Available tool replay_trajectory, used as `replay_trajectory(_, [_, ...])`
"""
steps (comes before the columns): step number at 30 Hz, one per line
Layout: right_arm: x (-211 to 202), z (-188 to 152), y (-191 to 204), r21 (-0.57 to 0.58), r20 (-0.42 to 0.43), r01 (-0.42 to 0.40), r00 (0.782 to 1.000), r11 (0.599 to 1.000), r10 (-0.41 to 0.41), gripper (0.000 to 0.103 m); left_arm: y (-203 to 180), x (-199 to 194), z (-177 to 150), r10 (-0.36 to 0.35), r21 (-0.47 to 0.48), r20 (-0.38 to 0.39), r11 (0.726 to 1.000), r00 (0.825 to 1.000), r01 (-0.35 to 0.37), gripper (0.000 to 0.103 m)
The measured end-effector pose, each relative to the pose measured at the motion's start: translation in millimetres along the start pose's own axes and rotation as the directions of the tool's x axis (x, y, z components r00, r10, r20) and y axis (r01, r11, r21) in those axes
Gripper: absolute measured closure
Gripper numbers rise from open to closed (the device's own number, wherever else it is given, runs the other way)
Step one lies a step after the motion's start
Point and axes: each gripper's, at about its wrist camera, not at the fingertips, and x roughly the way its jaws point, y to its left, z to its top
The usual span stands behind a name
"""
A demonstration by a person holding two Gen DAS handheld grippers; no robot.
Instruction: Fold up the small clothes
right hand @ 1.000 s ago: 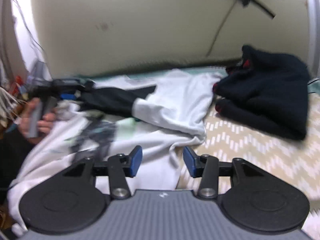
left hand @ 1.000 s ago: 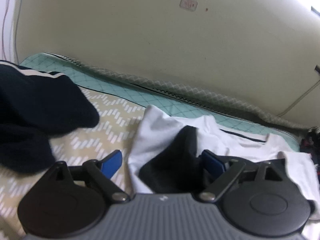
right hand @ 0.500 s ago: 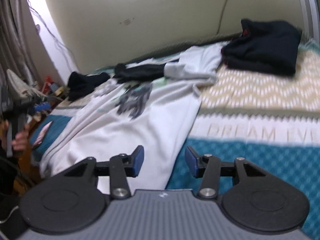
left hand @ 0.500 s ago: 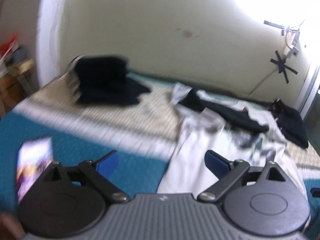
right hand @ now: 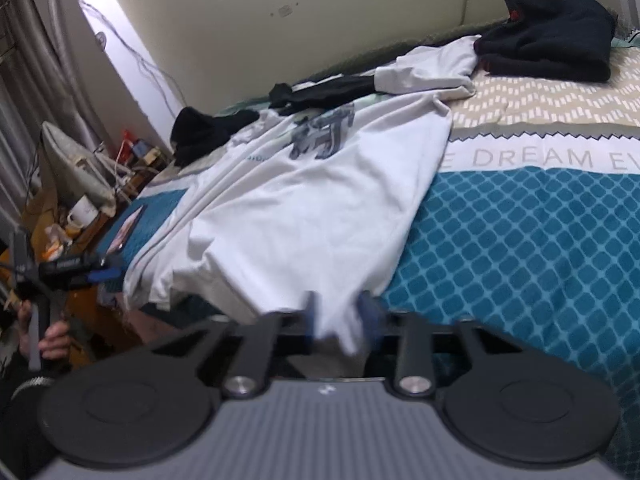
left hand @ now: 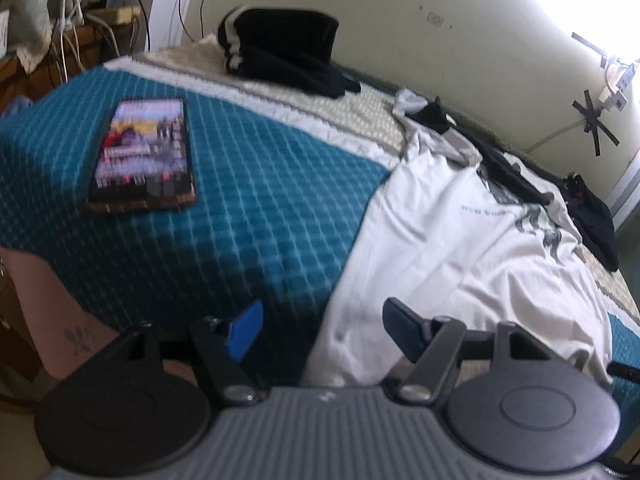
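The left gripper [left hand: 320,330] stood part open at the near edge of the bed [left hand: 248,216]; its jaws had just been closing, with nothing clamped between them. The near left hem of the white T-shirt [left hand: 460,264] lay beyond the gap, by the right finger, and I cannot tell whether that finger touched it. To the left, a phone [left hand: 144,156] lay flat on the teal quilt, well apart from the shirt, with bare quilt between them. A folded black garment [left hand: 280,52] sat at the far left corner of the bed by the wall.

The right gripper [right hand: 338,318] was closed on the near right hem of the white T-shirt [right hand: 320,200], which bunched between its 2 fingers; the fingertips were blurred, so the exact bite is uncertain. Its jaws had just been closing. The shirt lay spread across the bed, print up, its lower hem reaching the near edge. Dark sleeves [right hand: 328,90] crossed its far end. Right of the shirt the quilt lay open, and a black pile [right hand: 552,38] rested at the far right by the wall.
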Motion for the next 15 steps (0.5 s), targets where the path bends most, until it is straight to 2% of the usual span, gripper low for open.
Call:
replay_trajectory(2, [0,0,3,-0.006,0.020,0.022,1.000,1.000,-0.022,0.103,-4,2,-4,0.000,0.011,-0.015,1.000,1.000,0.000,0.035])
replay_trajectory(4, [-12,1,10,-0.053,0.075,0.069,0.995,0.996,-0.065,0.103,-6,3,-11,0.000,0.015,-0.027,1.000,1.000,0.000,0.035])
replay_trajectory(7, [-46,9,4,-0.062,0.177,0.144,0.975,0.988,-0.131,0.103,-7,2,-17,-0.017,0.008,-0.037,1.000,0.999,0.017,0.032])
replay_trajectory(10, [-71,10,-18,-0.037,0.187,0.244,0.954,0.969,-0.233,0.103,-8,1,-19,-0.031,0.009,-0.039,0.999,0.999,0.031,0.031])
replay_trajectory(11, [-76,9,-26,-0.020,0.175,0.254,0.953,0.967,-0.247,0.103,-8,2,-18,-0.039,0.005,-0.043,0.999,0.998,0.039,0.030])
replay_trajectory(13, [-83,7,-40,0.032,0.131,0.170,0.976,0.985,-0.173,0.102,-8,5,-17,-0.059,-0.007,-0.057,0.998,0.997,0.059,0.030])
replay_trajectory(14, [-84,7,-44,0.048,0.116,0.148,0.981,0.988,-0.153,0.098,-8,7,-17,-0.069,-0.015,-0.067,0.998,0.995,0.068,0.029])
replay_trajectory(15, [-84,8,-45,0.045,0.116,0.153,0.981,0.987,-0.157,0.076,-9,9,-17,-0.079,-0.020,-0.079,0.997,0.994,0.077,0.029])
